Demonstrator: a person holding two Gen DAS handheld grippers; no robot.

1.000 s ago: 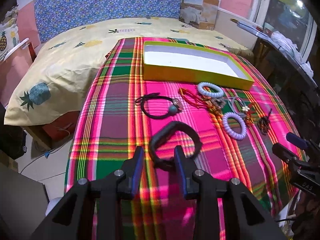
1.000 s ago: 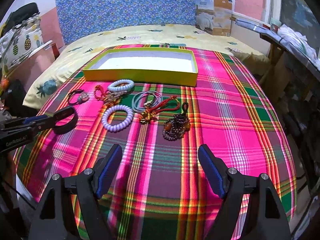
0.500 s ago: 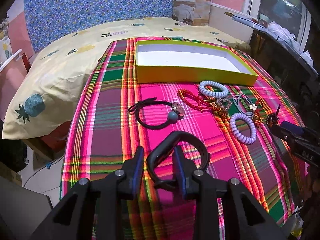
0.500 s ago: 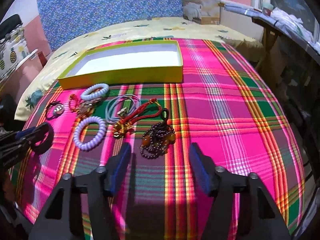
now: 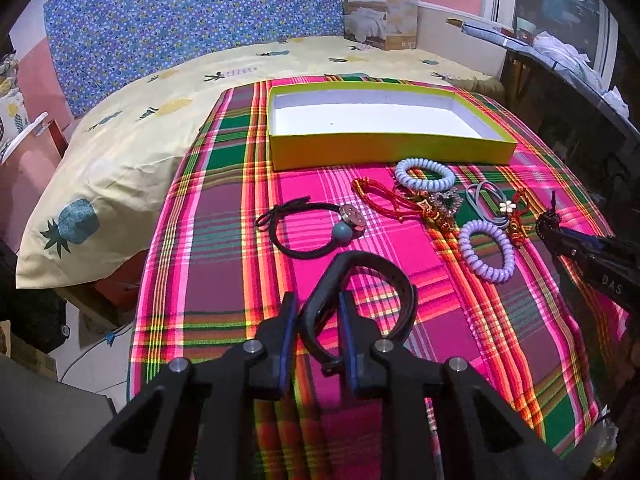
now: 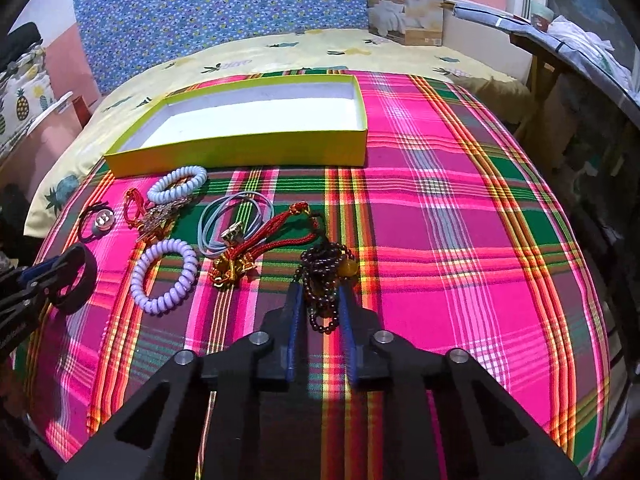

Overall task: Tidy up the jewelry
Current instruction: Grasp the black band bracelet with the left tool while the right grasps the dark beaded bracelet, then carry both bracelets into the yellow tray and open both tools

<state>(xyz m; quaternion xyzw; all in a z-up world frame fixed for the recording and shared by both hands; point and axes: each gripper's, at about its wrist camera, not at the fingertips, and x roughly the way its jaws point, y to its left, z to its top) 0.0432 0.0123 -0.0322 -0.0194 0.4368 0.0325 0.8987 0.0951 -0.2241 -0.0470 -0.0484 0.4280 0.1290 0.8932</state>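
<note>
The task is barely started: the yellow-green box (image 5: 390, 148) sits with its white floor bare, and every piece of jewelry lies outside it on the plaid cloth (image 6: 460, 240) spread over the bed.

The left tool (image 5: 316, 312) has its jaws closing around one side of the black bangle (image 5: 394, 280); the band runs between the blue pads, which stand close to it on both sides, though the left wrist view does not settle whether they press it yet. The right tool (image 6: 319, 300) has its jaws closing on the near end of the dark bead bracelet (image 6: 326, 276), whose beads bunch between the pads; whether the grip is firm I cannot tell.

Left to move, all in a loose row in front of the box:
- the black hair tie (image 5: 308, 232) with its blue bead and round charm
- two pale coiled bands, one just beside the box wall (image 5: 425, 174) and one nearer (image 5: 486, 250)
- the red cord charm (image 5: 384, 200) tangled against a sparkly piece
- the grey-blue elastic loops (image 6: 236, 224) and the second red cord with gold knot (image 6: 256, 248)

By my reading both pieces now between the pads have yet to leave the cloth, so nothing counts as sorted; the tangled cords will probably need separating before they go in
</note>
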